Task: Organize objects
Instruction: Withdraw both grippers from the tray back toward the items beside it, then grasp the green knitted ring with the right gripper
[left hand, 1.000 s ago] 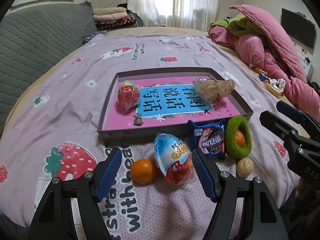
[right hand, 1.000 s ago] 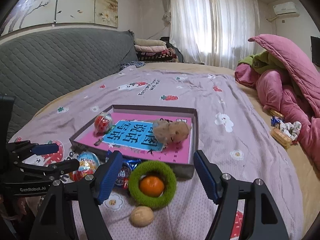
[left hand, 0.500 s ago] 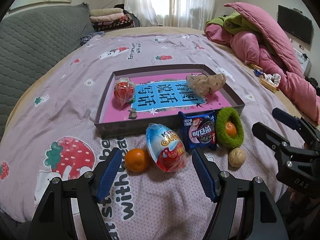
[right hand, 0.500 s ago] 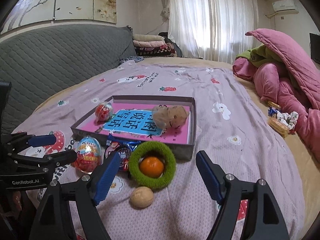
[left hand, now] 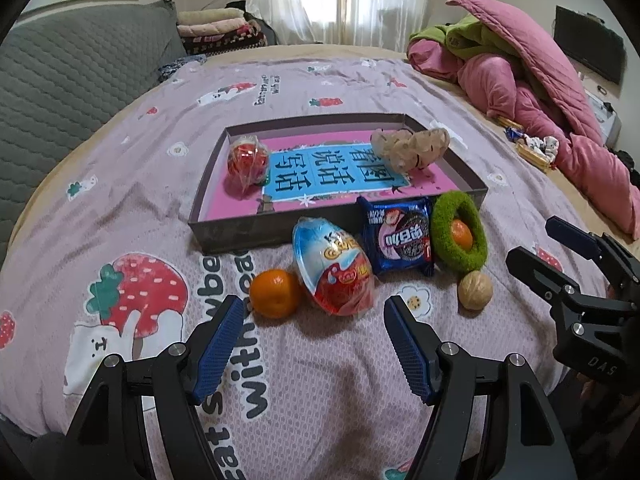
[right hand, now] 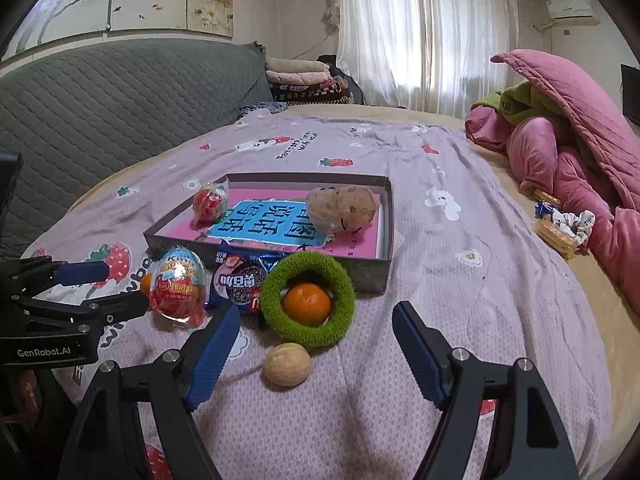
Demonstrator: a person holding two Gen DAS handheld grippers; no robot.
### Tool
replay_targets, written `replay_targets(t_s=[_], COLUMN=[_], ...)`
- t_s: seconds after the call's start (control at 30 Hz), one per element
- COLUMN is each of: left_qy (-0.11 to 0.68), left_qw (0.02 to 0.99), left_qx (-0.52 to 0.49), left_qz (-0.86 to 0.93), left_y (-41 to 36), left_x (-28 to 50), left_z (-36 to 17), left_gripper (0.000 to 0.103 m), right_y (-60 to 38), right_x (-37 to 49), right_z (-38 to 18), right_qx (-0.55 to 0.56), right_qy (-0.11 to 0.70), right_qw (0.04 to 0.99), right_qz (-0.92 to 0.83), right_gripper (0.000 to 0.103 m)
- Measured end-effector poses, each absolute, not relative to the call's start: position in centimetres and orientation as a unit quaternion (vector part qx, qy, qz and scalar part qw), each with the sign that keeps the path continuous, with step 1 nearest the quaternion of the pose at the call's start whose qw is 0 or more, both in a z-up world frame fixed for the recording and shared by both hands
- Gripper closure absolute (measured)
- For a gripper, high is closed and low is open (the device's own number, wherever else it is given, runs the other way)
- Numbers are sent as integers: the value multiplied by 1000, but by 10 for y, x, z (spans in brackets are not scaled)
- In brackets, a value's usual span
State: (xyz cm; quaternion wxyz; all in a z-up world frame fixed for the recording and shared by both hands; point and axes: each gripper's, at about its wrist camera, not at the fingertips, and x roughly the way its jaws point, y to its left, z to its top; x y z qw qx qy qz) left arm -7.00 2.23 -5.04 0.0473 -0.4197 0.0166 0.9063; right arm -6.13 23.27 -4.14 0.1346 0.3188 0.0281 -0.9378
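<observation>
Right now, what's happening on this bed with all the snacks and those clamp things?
A person is tidying small items into a shallow box. The left hand-held gripper hovers open before a chocolate egg and a tangerine; the right hand-held gripper, also open, faces a walnut and a green ring. Nothing is held.

right tool (right hand: 314,350): jaws wide, empty | walnut (right hand: 287,364) between tips | green ring (right hand: 307,298) around orange (right hand: 307,304)
</observation>
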Motion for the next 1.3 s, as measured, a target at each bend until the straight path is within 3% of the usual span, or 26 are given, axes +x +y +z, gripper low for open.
replay_targets(t_s=[1.3], left_qy=[7], left_qw=[54], left_qx=[-429], left_qz=[902], left_y=[29], left_x=[-102], left_z=[-72], left_gripper=[29], right_y=[234], right_x=[-80], right_z=[-68], right_qx=[370], right_qy=[15], right_qw=[126], right_qz=[-920], right_gripper=[25])
